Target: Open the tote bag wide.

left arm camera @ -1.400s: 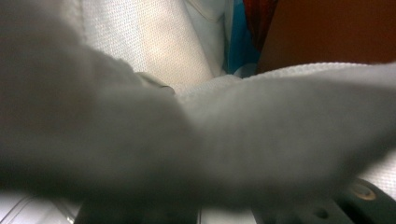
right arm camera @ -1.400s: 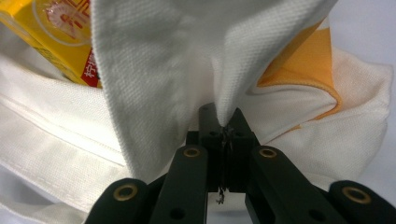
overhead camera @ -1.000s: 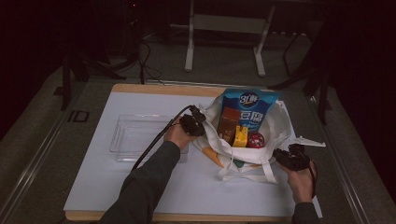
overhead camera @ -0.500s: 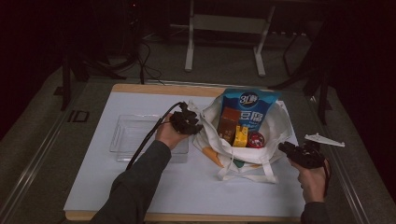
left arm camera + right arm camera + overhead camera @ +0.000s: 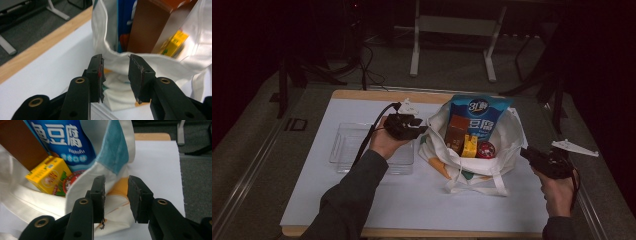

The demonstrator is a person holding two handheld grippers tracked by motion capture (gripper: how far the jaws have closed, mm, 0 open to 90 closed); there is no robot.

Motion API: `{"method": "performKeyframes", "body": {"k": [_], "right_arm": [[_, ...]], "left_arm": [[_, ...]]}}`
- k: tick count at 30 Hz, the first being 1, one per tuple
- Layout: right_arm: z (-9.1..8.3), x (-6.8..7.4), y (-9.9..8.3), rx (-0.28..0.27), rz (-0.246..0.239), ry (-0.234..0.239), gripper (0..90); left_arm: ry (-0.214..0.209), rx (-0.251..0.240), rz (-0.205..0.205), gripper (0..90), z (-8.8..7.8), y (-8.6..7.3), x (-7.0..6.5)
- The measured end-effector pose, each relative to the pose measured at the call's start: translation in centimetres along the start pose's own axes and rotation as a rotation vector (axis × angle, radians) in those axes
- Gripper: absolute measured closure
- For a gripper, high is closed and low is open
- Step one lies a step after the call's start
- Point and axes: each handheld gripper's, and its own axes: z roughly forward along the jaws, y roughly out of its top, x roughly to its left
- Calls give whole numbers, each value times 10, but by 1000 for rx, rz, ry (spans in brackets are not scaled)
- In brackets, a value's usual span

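**Soft bag, both grippers off its rim**

Table [image 5: 362,210] first: a broad white top with a wooden edge, open and bare along the near side and at the near left, so there is room to swing either arm toward the person. The far edge and the right edge run close to the bag, and beyond them the floor drops away; anything pushed that way could go over.

Next, the white cloth bag [image 5: 507,150] sits right of the middle, mouth open and slumped outward. It looks limp and light on its own, so the cloth will fold and slide wherever it is pinched; the rim or the straps [image 5: 477,187] lying toward the near edge seem the surest places to take hold. A clear tray [image 5: 343,146] stands just left of it, close enough to catch an elbow.

Inside stand 4 things: a tall blue pouch [image 5: 479,115], likely soft and crinkly; a brown carton [image 5: 457,131], stiff with flat sides; a small yellow box [image 5: 470,146]; and a round red tin [image 5: 486,149], probably slippery.

Left gripper [image 5: 115,75] hangs at the bag's left rim, right gripper [image 5: 116,195] off its right side. Both have just been opening their jaws and now stand partly apart, gripping nothing, the cloth beyond them.
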Motion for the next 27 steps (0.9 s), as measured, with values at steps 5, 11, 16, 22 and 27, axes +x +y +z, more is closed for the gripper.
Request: {"method": "performKeyframes", "body": {"k": [5,11,16,22,27], "right_arm": [[-6,7,7,-29,-20,3,657],[-5,10,14,-30,-34,10,636],[1,9,15,-49,-12,13,730],[8,11,14,-40,-19,21,801],[14,11,14,-40,-9,18,806]], "left_arm": [[0,-52,-1,649,-6,10,-4],[20,-31,2,653,4,18,-6],[40,7,-5,708,18,20,-4],[61,34,-21,769,30,18,-1],[72,59,-19,779,37,16,1]]}}
